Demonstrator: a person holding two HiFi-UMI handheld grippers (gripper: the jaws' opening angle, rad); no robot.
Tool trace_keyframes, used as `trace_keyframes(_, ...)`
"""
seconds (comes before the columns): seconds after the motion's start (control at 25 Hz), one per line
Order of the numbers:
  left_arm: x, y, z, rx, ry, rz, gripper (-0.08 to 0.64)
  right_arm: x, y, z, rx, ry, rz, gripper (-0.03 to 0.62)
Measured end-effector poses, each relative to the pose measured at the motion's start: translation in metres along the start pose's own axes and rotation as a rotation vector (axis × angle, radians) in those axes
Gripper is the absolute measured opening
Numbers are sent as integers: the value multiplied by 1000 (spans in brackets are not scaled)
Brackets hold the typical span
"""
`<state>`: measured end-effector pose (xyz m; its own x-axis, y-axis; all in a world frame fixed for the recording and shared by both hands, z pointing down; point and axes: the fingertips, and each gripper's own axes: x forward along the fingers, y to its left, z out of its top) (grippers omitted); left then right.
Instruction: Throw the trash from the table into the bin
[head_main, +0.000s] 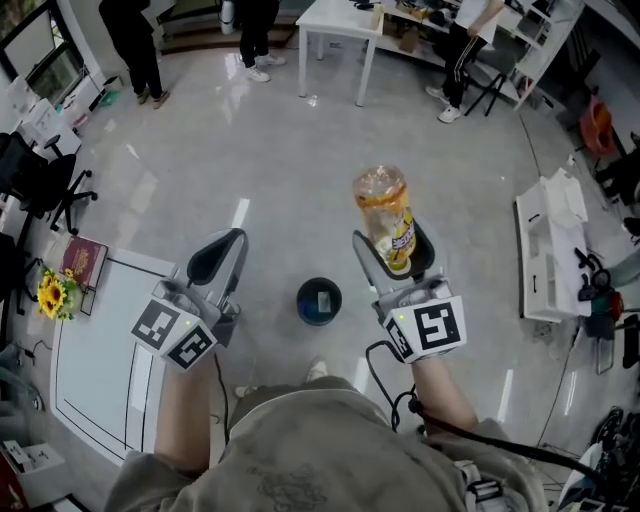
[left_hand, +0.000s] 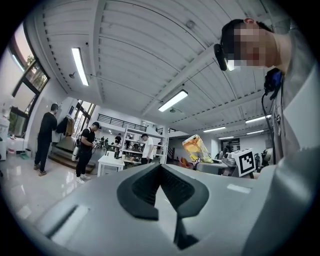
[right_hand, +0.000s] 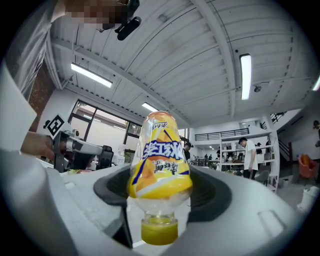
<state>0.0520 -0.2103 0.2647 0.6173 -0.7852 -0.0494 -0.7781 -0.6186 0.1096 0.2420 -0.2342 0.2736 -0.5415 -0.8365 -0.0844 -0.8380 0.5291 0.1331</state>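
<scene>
An empty plastic bottle (head_main: 385, 215) with a yellow label stands cap-down in my right gripper (head_main: 395, 252), which is shut on its neck end. The right gripper view shows the same bottle (right_hand: 159, 165) upside down, yellow cap at the bottom, pinched between the dark pads (right_hand: 210, 192). My left gripper (head_main: 222, 248) is raised beside it, shut with nothing in it; in the left gripper view its jaws (left_hand: 165, 192) meet along a seam. A small round dark-blue bin (head_main: 319, 301) stands on the floor, below and between both grippers. Off to the right in the left gripper view is the bottle (left_hand: 196, 148).
A white table (head_main: 100, 350) stands at the left, with yellow flowers (head_main: 52, 295) and a red book (head_main: 83, 262) past its edge. A black office chair (head_main: 50, 185), a white desk (head_main: 335, 20), several standing people and a white cart (head_main: 550, 250) ring the grey floor.
</scene>
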Motion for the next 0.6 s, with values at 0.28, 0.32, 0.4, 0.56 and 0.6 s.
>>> trace_keyframes(0.28, 28, -18, 10, 29, 8, 2, -2, -5, -23, -9, 20, 17, 20, 319)
trace_keyframes(0.32, 30, -20, 10, 28, 11, 0, -2, -6, -24, -10, 25, 17, 18, 319)
trace_keyframes(0.4, 31, -22, 7, 14, 18, -10, -2, -8, -26, -12, 31, 17, 11, 319)
trace_keyframes(0.56, 27, -22, -8, 1, 63, -29, -2, -13, -22, -14, 37, 25, -10, 319)
trace_keyframes(0.6, 26, -23, -12, -3, 73, -36, -2, -16, -22, -13, 35, 27, -18, 319)
